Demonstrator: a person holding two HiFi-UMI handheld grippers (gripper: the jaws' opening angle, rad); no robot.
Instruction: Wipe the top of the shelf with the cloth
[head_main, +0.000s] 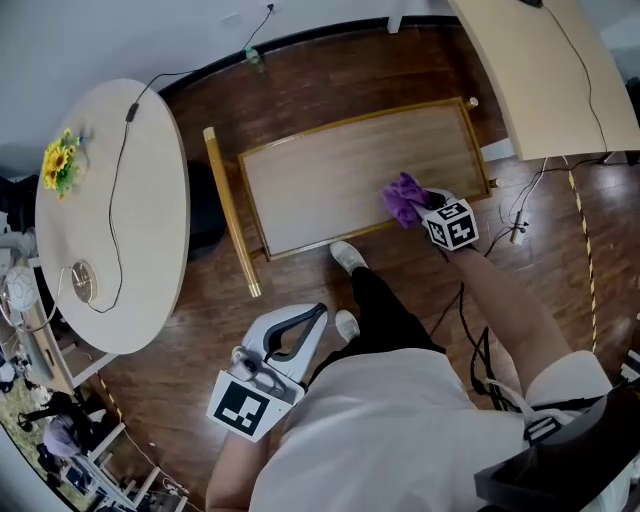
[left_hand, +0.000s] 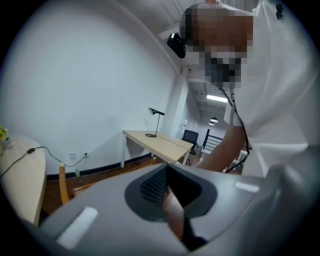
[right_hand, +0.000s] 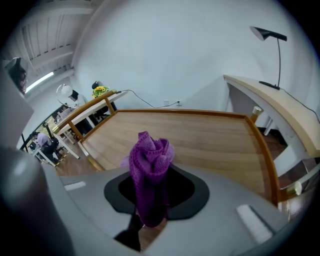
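Purple cloth (head_main: 403, 197) clamped in right hand-held gripper (head_main: 420, 207) | over shelf top (head_main: 320, 180), right near corner, contact unclear | shelf's long axis runs leftward from cloth | left hand-held gripper (head_main: 305, 325) closed, empty, well back | judged: sweep left.

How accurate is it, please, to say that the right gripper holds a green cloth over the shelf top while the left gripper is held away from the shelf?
Not quite: the cloth is purple, not green, as the right gripper view shows. The rest stands: the right gripper holds it over the shelf top, and the left gripper is away from the shelf.
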